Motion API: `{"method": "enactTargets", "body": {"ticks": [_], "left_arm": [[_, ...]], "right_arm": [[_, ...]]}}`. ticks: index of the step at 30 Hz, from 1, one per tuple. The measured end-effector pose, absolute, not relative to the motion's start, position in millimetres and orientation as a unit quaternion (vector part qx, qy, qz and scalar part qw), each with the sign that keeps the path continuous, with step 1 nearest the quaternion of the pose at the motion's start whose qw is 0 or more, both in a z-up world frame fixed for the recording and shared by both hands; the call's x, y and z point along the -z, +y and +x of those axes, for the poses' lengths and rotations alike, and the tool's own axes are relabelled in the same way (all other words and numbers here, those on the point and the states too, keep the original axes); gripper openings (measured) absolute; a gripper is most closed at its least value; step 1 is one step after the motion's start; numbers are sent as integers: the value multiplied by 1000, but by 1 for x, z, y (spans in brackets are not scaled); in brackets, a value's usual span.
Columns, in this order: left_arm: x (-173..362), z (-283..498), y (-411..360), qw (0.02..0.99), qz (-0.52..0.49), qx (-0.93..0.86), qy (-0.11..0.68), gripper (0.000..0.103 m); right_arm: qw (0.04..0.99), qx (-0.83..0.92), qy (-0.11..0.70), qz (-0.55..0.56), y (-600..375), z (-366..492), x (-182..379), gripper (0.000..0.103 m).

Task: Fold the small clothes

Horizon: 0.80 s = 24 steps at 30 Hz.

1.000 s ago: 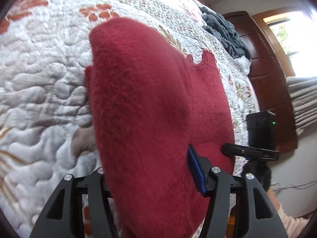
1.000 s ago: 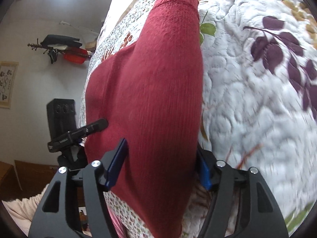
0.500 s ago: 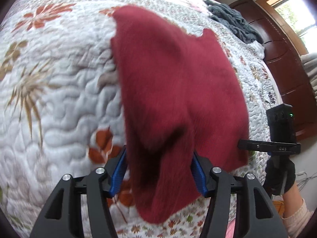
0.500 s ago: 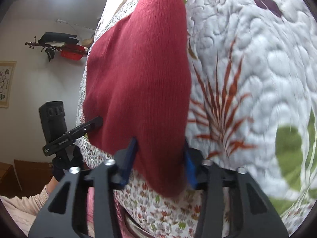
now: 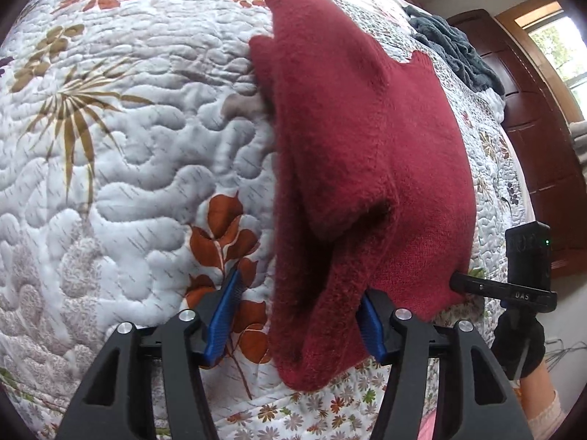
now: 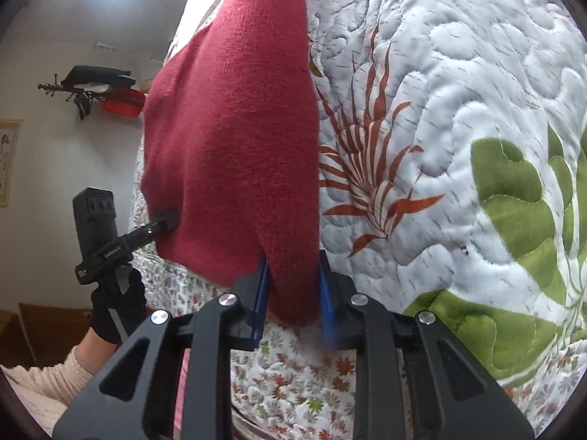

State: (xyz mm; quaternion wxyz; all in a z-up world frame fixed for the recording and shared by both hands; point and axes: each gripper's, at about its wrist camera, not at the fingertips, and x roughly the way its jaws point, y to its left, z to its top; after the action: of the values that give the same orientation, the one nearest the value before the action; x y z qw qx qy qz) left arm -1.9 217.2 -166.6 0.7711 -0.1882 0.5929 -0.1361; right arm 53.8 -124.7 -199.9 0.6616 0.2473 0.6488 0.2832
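Since a second ago my left claw (image 5: pixel 297 315) has spread off the sweater (image 5: pixel 367 168), right claw (image 6: pixel 293 293) still pinching its corner, so I lay it flat on the bed (image 5: pixel 110 168).

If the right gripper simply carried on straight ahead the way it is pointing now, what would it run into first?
Probably the red sweater itself, already between the right gripper pads; beyond it lies the quilt.
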Motion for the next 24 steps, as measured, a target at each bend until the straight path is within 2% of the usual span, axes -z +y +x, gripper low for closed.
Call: {"method": "enactTargets", "body": {"ticks": [5,8,15,16,18,20,24], "left_arm": [[164,-3,217,772,-189,132,593,60],[160,-6,217,774,-185,125,593,60],[153,-19,221,777,-192,105,590,59],[151,-22,222,777,-193,101,591,59],[146,-28,223,778,-190,85,593,59],[140,-34,224,778,-192,72,594,59],[125,-46,222,784,-194,53,588,59]], "right_arm": [[666,-274,652,236,-119,55,196,25],[672,-266,650,236,-111,51,189,30],[694,-242,638,228,-104,39,175,31],[701,-233,638,219,-103,36,171,33],[714,-216,634,203,-102,31,163,45],[727,-208,627,185,-98,25,152,46],[744,-191,620,160,-96,17,139,58]]}}
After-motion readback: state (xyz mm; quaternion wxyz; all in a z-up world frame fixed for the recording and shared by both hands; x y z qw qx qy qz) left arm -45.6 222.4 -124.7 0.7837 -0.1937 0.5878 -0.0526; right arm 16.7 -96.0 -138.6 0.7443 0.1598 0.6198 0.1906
